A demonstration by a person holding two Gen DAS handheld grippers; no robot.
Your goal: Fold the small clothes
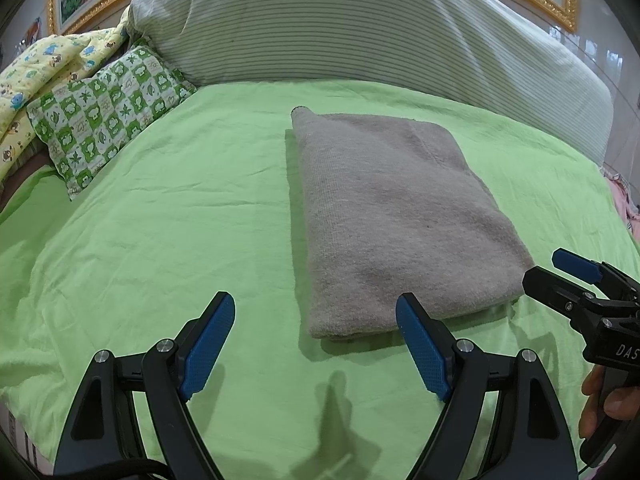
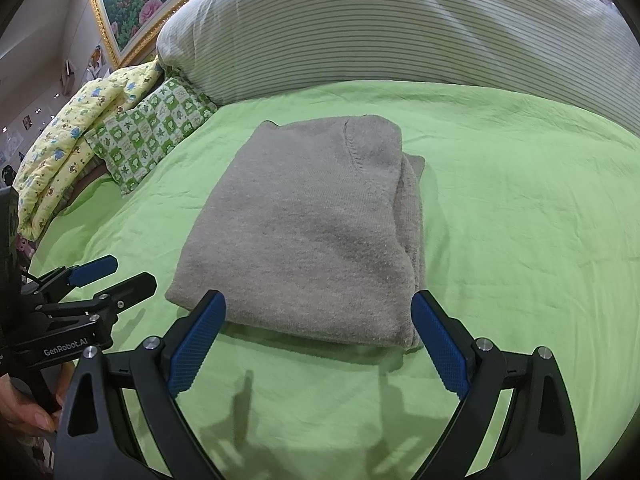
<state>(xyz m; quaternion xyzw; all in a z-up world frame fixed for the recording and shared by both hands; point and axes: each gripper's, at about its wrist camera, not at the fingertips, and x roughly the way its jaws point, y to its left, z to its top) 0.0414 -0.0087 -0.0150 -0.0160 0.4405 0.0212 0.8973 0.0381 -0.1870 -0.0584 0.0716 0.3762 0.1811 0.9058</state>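
Note:
A grey knitted garment (image 1: 396, 216) lies folded into a thick rectangle on the green bedsheet (image 1: 180, 220); the right wrist view shows it (image 2: 304, 232) with its layered edges along the right side. My left gripper (image 1: 316, 308) is open just in front of its near edge, nothing between the blue pads. My right gripper (image 2: 318, 308) is open too, its fingers straddling the near edge without pressing it. Each gripper shows in the other's view: the right gripper (image 1: 548, 272) at the garment's right corner, the left gripper (image 2: 128, 272) off its left corner.
A large striped pillow (image 1: 360, 24) lies across the back of the bed. A green patterned small pillow (image 1: 104, 116) and a yellow printed quilt (image 1: 44, 72) sit at the back left. A gold-framed picture (image 2: 132, 4) hangs behind. A hand (image 1: 604, 404) holds the right gripper's handle.

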